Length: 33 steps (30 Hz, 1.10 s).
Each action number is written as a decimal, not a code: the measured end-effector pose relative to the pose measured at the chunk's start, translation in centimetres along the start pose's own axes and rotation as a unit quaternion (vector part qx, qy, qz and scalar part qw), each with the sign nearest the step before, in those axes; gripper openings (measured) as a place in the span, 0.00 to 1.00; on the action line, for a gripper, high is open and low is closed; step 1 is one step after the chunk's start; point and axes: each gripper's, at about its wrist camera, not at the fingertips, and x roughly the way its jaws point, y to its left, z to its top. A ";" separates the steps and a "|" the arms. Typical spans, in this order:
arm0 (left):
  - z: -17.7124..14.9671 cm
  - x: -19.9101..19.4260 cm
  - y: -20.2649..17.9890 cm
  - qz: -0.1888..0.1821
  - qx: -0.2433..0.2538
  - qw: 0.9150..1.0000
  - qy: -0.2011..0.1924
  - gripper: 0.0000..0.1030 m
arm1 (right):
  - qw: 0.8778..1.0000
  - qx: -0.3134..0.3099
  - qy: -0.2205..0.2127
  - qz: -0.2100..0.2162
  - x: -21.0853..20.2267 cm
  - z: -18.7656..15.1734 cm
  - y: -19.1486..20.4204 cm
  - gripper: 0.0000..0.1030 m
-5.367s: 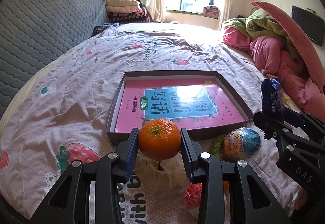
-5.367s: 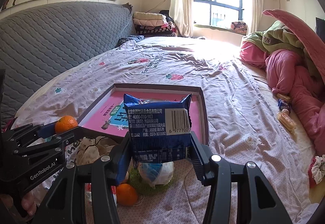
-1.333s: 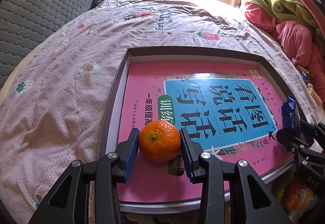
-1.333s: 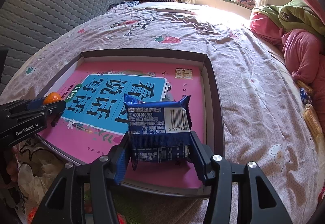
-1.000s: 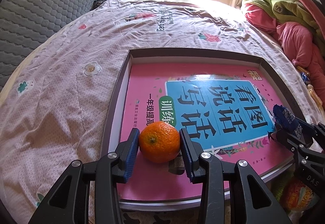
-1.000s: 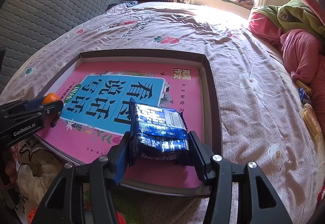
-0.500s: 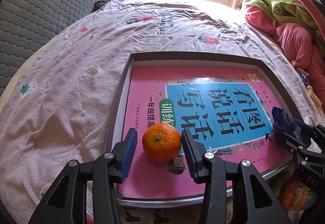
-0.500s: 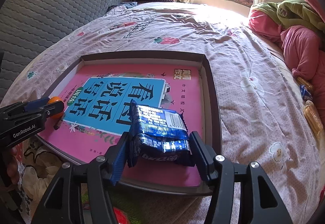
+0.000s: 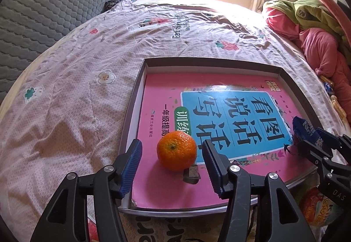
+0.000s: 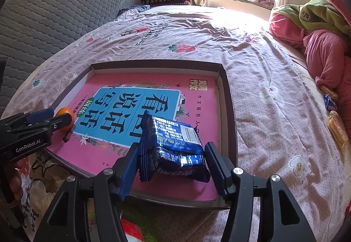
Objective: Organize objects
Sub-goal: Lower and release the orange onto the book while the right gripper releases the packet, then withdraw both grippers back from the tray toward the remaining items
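Orange: the orange point(image 9: 176, 150) now sits by itself on the pink book point(image 9: 219, 110), between the two fingers of the left gripper point(image 9: 172, 164). A second ago those fingers squeezed it.
Left gripper: its jaws are opening, with a gap on each side of the orange. It holds nothing.
Snack bag: the blue snack bag point(image 10: 173, 147) was standing up in the right gripper point(image 10: 171, 168). Now it lies flat on the book, between the fingers.
Right gripper: part open. The bag's edges are at the pads, but it does not look squeezed.
What this means: I think both things are put away, and both grippers can pull back for more.
Box: the brown box point(image 10: 228, 110) just ahead of both grippers holds the book, with the orange and bag on top.
Left over: a round toy egg point(image 9: 320, 209) waits outside the box, near the right gripper.
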 end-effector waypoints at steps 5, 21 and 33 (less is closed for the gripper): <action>0.0 -0.8 0.0 -0.002 -0.003 1.000 -0.007 0.58 | 1.000 -0.003 -0.005 0.009 -0.4 0.1 0.2 0.62; -0.5 -4.9 -0.7 -0.015 -0.002 0.999 -0.036 0.59 | 1.000 -0.003 -0.028 0.013 -2.2 0.6 0.3 0.63; -1.8 -7.9 -1.6 -0.029 -0.001 0.998 -0.050 0.61 | 0.998 -0.016 -0.062 0.020 -5.0 0.9 1.4 0.67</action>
